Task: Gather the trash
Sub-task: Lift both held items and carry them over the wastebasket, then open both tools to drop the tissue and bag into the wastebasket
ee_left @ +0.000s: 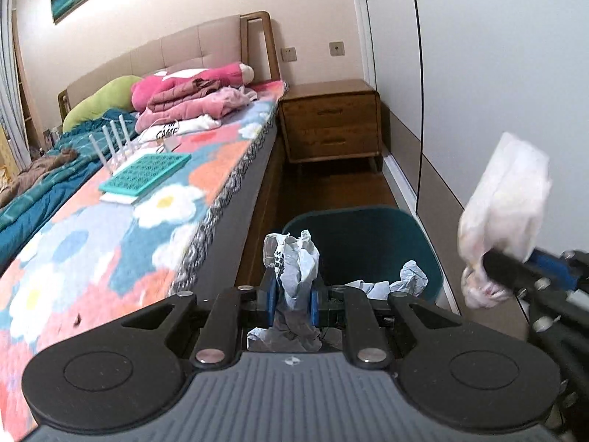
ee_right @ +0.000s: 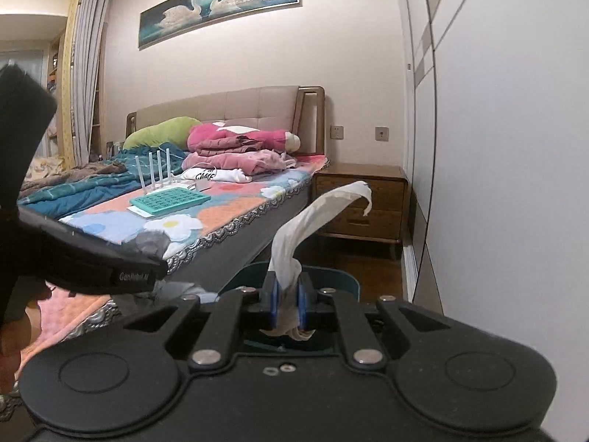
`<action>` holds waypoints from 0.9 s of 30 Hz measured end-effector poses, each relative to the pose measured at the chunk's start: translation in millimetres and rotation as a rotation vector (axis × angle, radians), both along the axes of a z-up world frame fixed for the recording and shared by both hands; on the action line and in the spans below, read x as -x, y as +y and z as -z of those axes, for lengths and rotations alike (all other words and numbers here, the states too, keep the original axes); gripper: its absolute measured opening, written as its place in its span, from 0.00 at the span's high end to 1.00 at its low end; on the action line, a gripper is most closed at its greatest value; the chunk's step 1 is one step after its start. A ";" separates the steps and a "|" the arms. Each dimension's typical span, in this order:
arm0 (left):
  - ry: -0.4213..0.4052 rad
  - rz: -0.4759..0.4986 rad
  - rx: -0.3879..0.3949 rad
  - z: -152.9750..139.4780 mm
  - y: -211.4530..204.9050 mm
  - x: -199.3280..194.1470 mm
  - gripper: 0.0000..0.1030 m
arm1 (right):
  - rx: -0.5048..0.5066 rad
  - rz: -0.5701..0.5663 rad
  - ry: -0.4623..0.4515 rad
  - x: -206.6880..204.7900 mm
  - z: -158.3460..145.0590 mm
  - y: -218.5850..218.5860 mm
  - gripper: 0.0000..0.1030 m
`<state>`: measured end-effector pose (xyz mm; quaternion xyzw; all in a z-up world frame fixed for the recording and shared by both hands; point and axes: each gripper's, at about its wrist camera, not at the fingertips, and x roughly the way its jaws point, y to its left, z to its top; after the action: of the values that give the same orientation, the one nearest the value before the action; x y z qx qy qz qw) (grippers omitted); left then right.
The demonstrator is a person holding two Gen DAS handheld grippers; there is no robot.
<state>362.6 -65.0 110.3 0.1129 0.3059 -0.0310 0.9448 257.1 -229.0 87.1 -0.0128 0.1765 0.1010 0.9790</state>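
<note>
Both grippers hang above the dark teal trash bin [ee_left: 362,235], which stands on the wooden floor beside the long edge of the bed [ee_left: 235,199], so whatever they release should drop inside; one crumpled paper [ee_left: 397,281] already lies in the bin near its right rim. The left gripper [ee_left: 293,300] is clamped narrowly on a crumpled printed paper [ee_left: 294,261], which sticks out above and below the blue pads. The right gripper [ee_right: 288,307] is likewise pinched on a white tissue [ee_right: 313,221] whose loose end curls upward. Neither touches the bin.
</note>
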 end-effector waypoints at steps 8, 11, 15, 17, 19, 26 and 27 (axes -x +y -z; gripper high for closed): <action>0.028 0.022 -0.019 26.8 -16.5 -63.1 0.84 | 0.159 -0.036 0.067 -61.7 24.0 23.0 0.91; 0.052 0.022 -0.030 44.8 -20.3 -80.2 0.84 | 0.197 -0.043 0.107 -77.0 38.9 29.2 0.91; 0.092 0.029 -0.046 68.9 -24.6 -98.9 0.84 | 0.213 -0.056 0.175 -90.0 60.3 35.5 0.91; 0.106 0.029 -0.056 80.5 -26.7 -105.7 0.84 | 0.218 -0.048 0.214 -98.2 71.7 38.2 0.91; 0.124 0.034 -0.081 92.0 -31.1 -110.5 0.84 | 0.221 -0.051 0.246 -106.0 79.9 41.7 0.91; 0.209 0.044 -0.084 125.8 -39.3 -121.3 0.83 | 0.274 -0.038 0.283 -114.5 98.1 54.5 0.89; 0.214 0.044 -0.091 129.0 -40.8 -122.0 0.83 | 0.271 -0.039 0.290 -114.7 98.5 54.9 0.87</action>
<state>484.5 -105.8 -18.7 0.1584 0.4037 -0.0496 0.8997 371.8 -174.1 -11.4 -0.1334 0.3272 0.0959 0.9306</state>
